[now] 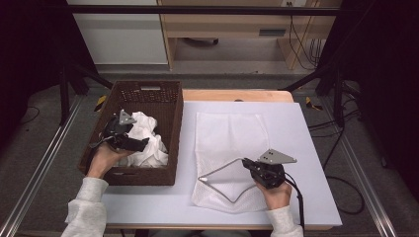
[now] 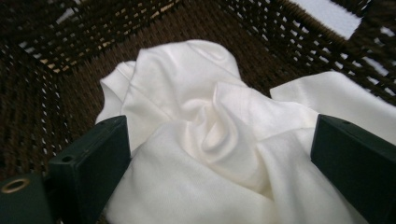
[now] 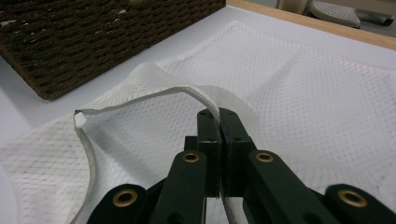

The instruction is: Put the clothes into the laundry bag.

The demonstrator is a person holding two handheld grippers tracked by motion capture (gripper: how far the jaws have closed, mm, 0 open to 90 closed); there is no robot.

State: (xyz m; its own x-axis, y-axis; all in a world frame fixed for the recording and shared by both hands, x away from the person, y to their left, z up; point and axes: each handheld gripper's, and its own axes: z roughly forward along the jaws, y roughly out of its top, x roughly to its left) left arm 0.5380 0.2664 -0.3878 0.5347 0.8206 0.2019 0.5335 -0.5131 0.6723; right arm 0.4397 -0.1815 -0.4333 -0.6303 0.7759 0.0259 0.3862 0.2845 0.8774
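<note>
Left tool (image 1: 141, 143) agape over cloth (image 1: 148, 136)

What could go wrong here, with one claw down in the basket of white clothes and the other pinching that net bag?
The left claw stands open around bunched white cloth in the basket, so it may grab several folds, or more than one garment. The right claw pinches just the thin edge band of the mesh bag; a tug could slip it free and let the opening fall shut.
</note>
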